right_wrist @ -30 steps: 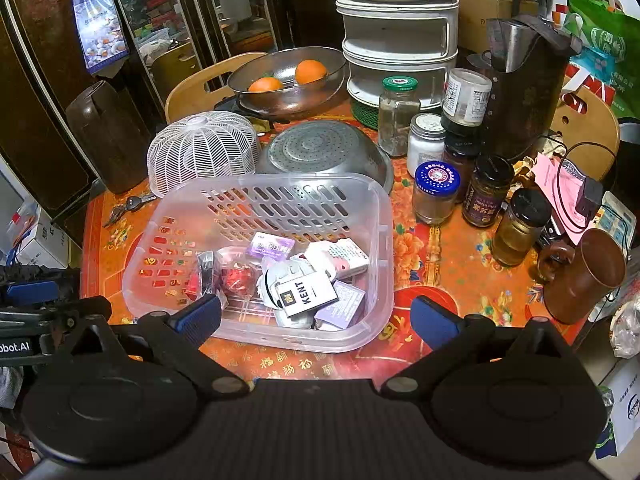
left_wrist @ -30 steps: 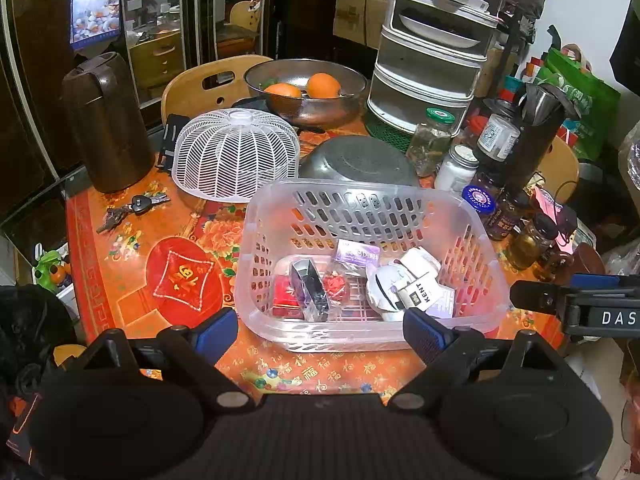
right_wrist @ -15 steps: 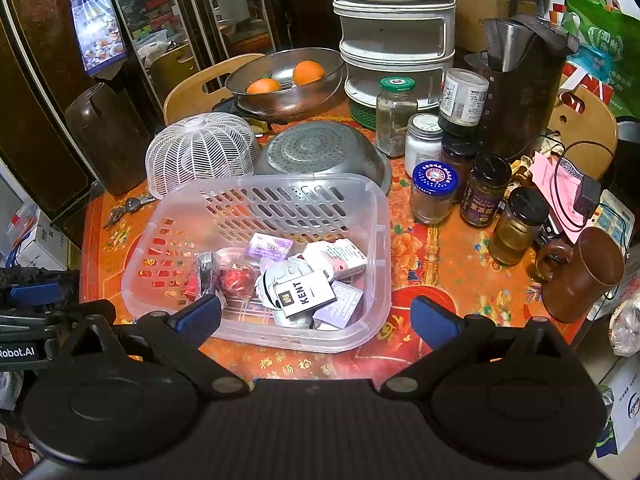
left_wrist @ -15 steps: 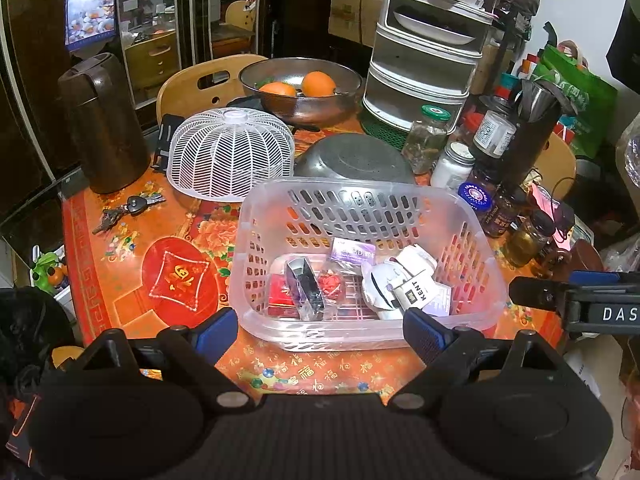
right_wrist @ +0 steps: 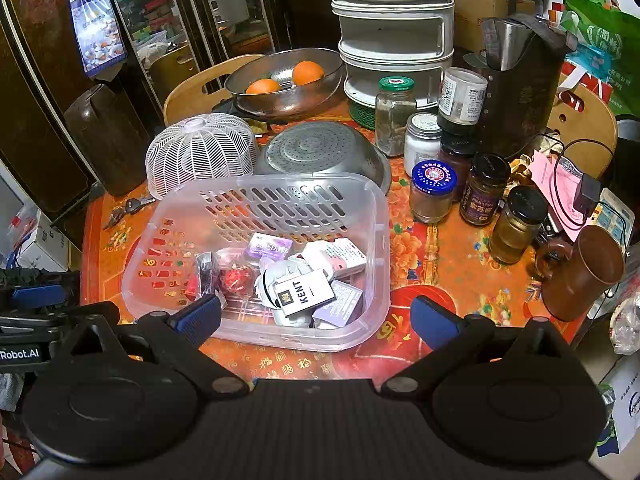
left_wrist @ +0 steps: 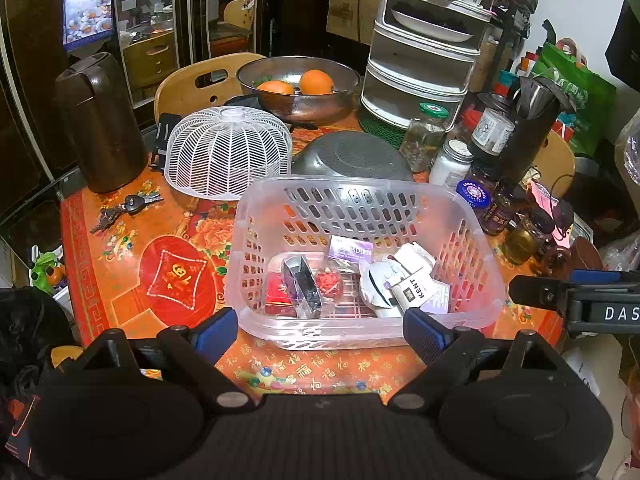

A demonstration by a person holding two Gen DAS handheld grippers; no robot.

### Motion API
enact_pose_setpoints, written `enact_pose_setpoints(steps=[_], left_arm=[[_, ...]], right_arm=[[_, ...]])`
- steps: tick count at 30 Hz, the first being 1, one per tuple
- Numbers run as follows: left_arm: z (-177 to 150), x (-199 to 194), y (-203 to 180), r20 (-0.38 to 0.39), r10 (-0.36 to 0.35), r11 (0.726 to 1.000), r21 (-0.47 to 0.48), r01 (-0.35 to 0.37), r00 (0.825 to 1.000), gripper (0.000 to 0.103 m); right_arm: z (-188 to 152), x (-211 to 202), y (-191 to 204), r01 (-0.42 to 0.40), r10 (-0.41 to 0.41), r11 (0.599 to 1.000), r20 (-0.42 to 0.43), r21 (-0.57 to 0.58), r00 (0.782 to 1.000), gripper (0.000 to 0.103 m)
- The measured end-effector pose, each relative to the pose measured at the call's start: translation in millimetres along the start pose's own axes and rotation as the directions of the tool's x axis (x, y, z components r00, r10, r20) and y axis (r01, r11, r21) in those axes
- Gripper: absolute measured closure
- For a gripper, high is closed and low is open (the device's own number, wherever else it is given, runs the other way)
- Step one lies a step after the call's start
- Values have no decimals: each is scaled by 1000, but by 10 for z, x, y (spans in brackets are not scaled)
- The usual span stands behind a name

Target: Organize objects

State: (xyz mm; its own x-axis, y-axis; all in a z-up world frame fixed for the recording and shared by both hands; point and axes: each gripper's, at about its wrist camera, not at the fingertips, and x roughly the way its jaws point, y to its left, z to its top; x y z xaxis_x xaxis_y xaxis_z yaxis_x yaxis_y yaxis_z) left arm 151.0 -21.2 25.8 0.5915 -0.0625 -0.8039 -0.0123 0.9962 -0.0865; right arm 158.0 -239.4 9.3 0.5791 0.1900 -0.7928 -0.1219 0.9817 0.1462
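Note:
A clear plastic basket (left_wrist: 360, 192) stands on the red patterned table and also shows in the right wrist view (right_wrist: 280, 188). Inside lie a KENT pack (right_wrist: 304, 292), a purple box (right_wrist: 269, 245), a red wrapped item (left_wrist: 329, 285), a dark glossy packet (left_wrist: 302, 286) and other small packs. My left gripper (left_wrist: 320, 336) is open and empty just in front of the basket's near rim. My right gripper (right_wrist: 316, 318) is open and empty at the basket's near right corner.
A white mesh food cover (left_wrist: 228, 152), keys (left_wrist: 124, 210), a brown jug (left_wrist: 100, 120), an upturned metal colander (right_wrist: 320, 152) and a bowl of oranges (right_wrist: 286, 80) stand behind the basket. Several jars (right_wrist: 434, 190) and a brown mug (right_wrist: 584, 276) crowd the right side.
Both grippers have drifted back slightly from the table. Nothing was taken hold of or let go.

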Motion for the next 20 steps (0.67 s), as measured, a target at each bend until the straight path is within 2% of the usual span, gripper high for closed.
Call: enact_pose_setpoints(steps=[20], left_arm=[[-44,23,-39,20,-10,1000,5,10,1000,11]], right_arm=[[-69,-1,-37,11,-11,1000,-2,15,1000,0]])
